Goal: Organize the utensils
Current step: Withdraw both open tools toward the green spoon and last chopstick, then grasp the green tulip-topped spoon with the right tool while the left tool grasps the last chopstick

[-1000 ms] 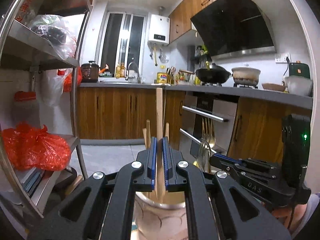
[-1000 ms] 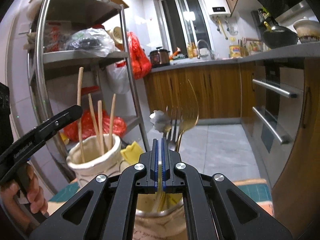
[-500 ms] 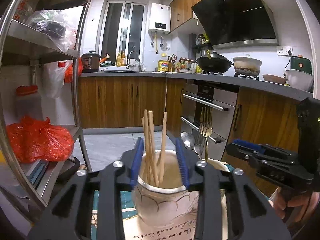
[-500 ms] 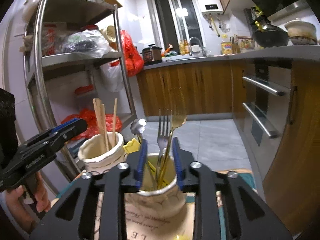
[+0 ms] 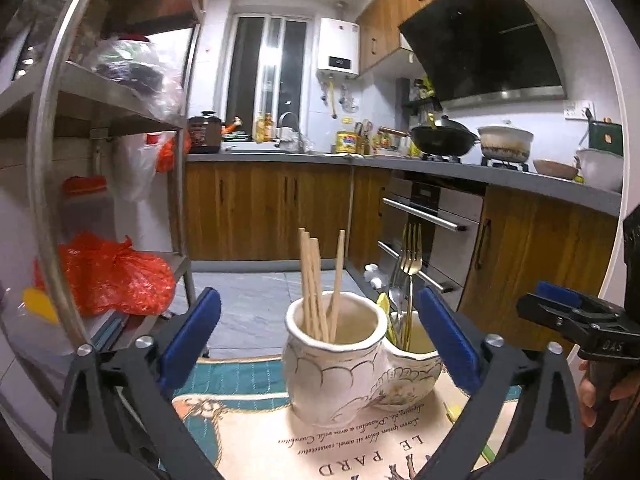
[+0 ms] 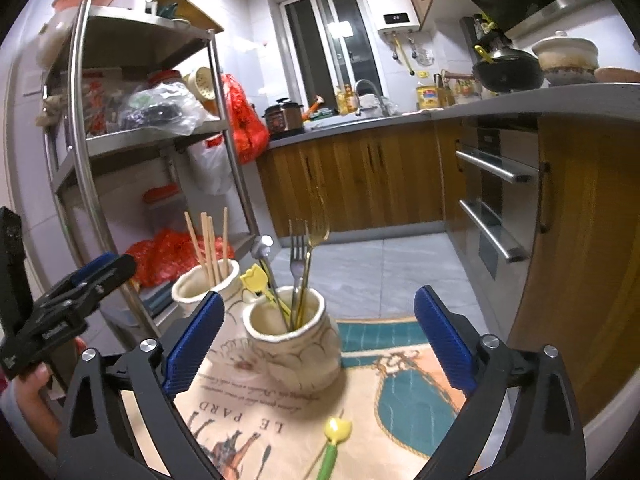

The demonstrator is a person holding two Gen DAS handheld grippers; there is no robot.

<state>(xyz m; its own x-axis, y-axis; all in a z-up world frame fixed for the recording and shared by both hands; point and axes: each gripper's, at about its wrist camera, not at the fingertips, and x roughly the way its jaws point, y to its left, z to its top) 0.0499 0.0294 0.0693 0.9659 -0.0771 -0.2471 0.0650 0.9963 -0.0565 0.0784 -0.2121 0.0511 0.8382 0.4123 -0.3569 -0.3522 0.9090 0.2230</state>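
Note:
A white ceramic double holder (image 5: 340, 376) stands on a printed mat (image 5: 360, 448). Its left cup holds several wooden chopsticks (image 5: 316, 280); its right cup (image 6: 296, 344) holds forks and a gold spoon (image 6: 304, 272) plus a yellow tulip-topped pick (image 6: 256, 280). My left gripper (image 5: 320, 340) is open and empty, jaws wide either side of the holder, short of it. My right gripper (image 6: 320, 340) is open and empty, also back from the holder. A green pick with a yellow tulip top (image 6: 334, 444) lies on the mat near the right gripper.
A steel shelf rack (image 6: 80, 160) with bags stands left of the table. Wooden cabinets (image 5: 260, 208), an oven (image 5: 428, 232) and a counter with pots lie beyond. The table's far edge is just behind the holder.
Both grippers were shut, the left on a chopstick and the right on a gold utensil above the cups; they opened, left the utensils in the holder and drew back.

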